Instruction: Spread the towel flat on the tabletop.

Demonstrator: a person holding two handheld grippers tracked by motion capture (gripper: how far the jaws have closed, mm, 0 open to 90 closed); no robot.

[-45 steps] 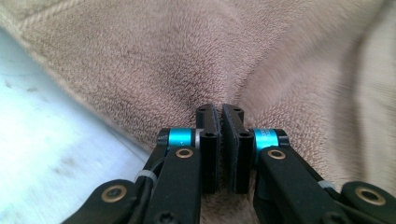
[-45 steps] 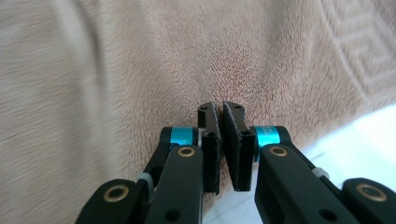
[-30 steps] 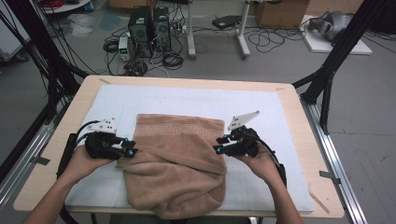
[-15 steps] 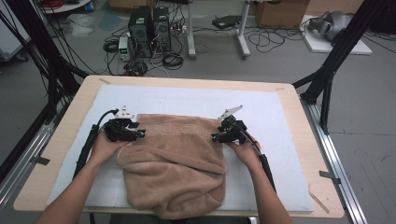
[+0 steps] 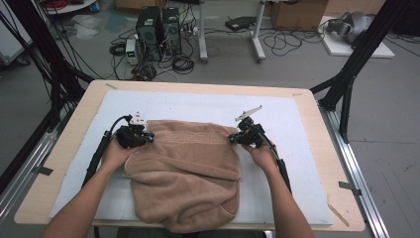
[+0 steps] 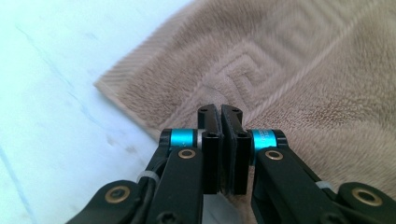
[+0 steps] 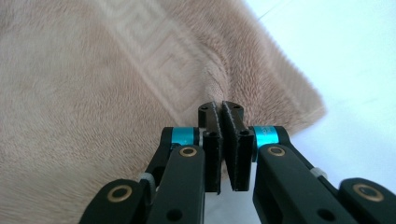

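A tan towel [image 5: 188, 168] with a key-pattern border lies rumpled and partly folded on the white mat [image 5: 198, 104]. My left gripper [image 5: 148, 138] is at the towel's far left corner and my right gripper [image 5: 233, 139] at its far right corner. In the left gripper view the jaws [image 6: 219, 109] have just been closing and stand together on the towel [image 6: 303, 70] near its edge. In the right gripper view the jaws [image 7: 219, 106] have also just been closing, and the towel [image 7: 70, 93] puckers up into their tips.
The mat covers a wooden table [image 5: 69, 148] with metal rails along both sides. Black frame posts [image 5: 351, 74] stand at the far corners. Computers and cables lie on the floor beyond the far edge. Bare mat lies beyond the towel and on either side.
Both hands moved away from the person, from the towel's sides up to its far corners. Both pairs of jaws have come together on the towel's edge.
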